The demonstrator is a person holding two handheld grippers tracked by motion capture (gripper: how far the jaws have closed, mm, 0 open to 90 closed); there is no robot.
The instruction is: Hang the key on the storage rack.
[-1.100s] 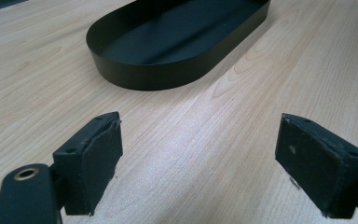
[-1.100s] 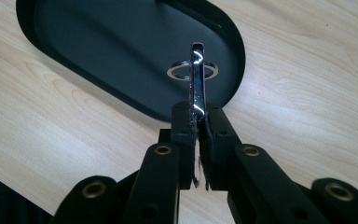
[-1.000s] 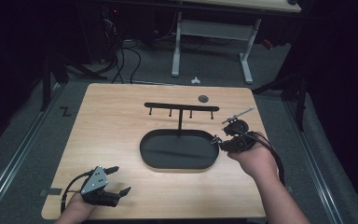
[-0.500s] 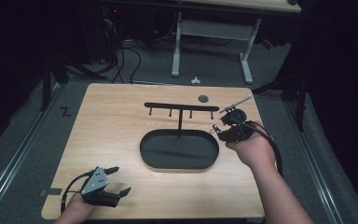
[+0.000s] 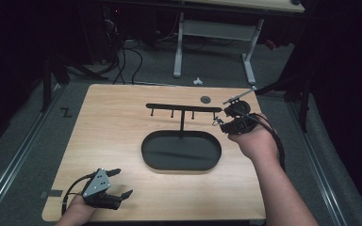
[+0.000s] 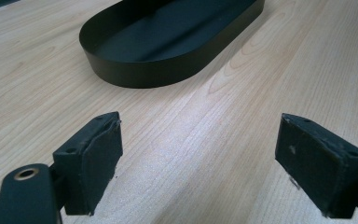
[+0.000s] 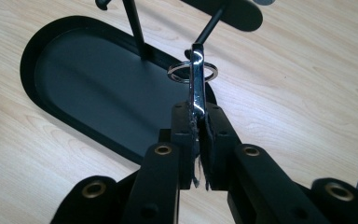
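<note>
A black rack [image 5: 184, 108] with several hooks stands on a post in a black oval tray [image 5: 181, 151] at mid-table. My right gripper [image 5: 227, 121] is at the rack's right end, shut on a shiny flat key [image 7: 196, 79] that carries a metal ring [image 7: 192, 72]. In the right gripper view the ring hangs just under the tip of a hook [image 7: 209, 29]; whether they touch I cannot tell. My left gripper [image 5: 123, 181] rests open on the front left of the table. Its pads [image 6: 100, 154] are wide apart with nothing between them.
A small dark disc [image 5: 205, 99] lies on the wooden table [image 5: 108, 127] behind the rack. The tray wall [image 6: 140, 77] rises ahead of the left gripper. Cables and a white table frame [image 5: 214, 42] are on the floor beyond the far edge.
My right gripper has carried the key away from the tray's right side, up and back to the rack's right end. The left gripper has stayed put.
</note>
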